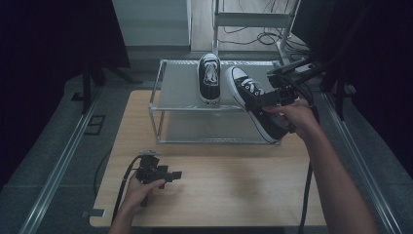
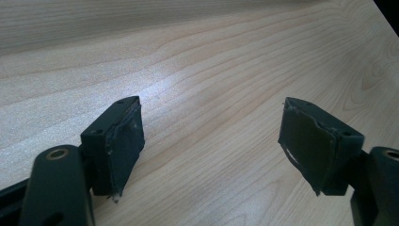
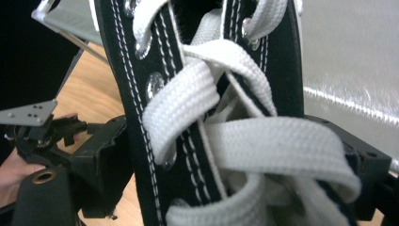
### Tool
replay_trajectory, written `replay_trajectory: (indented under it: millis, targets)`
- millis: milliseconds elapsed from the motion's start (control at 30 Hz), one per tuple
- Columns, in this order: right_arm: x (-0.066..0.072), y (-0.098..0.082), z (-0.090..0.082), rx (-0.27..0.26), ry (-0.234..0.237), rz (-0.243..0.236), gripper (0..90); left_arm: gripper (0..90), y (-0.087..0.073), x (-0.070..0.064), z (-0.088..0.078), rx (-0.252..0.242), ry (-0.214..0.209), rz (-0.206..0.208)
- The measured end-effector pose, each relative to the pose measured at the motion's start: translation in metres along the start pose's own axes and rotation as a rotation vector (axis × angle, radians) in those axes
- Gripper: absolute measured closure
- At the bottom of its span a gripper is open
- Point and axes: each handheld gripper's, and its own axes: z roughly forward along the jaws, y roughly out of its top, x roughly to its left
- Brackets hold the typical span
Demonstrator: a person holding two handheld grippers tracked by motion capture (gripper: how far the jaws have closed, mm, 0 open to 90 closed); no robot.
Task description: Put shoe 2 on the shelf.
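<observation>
**Right gripper carrying second sneaker at the rack, left idle**

Landmark: metal shoe rack (image 1: 168,92), standing at the far side of the wooden desk (image 1: 229,190).

Largest first. Desk: light wood, bare in front of the rack. Rack: two tiers, wire frame, grey shelf panels. On the rack's top shelf, near its middle, one black-and-white sneaker (image 1: 209,78) stands upright, toe toward the person.

The held sneaker (image 1: 253,105) is at the rack's right front corner, tilted, toe up over the top shelf, heel hanging below the shelf edge in front of the rack. Cannot tell if the toe touches the shelf.

Right gripper (image 1: 272,99) is just right of that corner, jaws closed on the held sneaker's laced upper; the right gripper view has the jaws either side of the eyelet strips and white laces (image 3: 244,141).

Left gripper (image 1: 171,174) rests low over the desk, well in front of the rack's left half, jaws parted with nothing between them, only bare wood under the pads (image 2: 124,146).

Handling, as a judgement: canvas upper is soft and gives under a pinch, laces can slip, rubber sole is stiff and carries the weight, so the heel droops. Light overall. Better hold: across the eyelet strips or the heel collar, not loose laces.
</observation>
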Motion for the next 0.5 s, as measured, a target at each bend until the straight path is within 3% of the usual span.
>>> replay_trajectory:
  millis: [167, 500]
  targets:
    - [0.006, 0.013, 0.007, 0.012, -0.018, 0.002, 14.8, 22.6, 0.000, 0.001, -0.001, -0.002, -0.003, -0.001]
    - [0.011, 0.036, 0.019, -0.001, -0.053, 0.083, 14.8, 22.7, 0.000, 0.003, -0.005, -0.013, -0.010, -0.004]
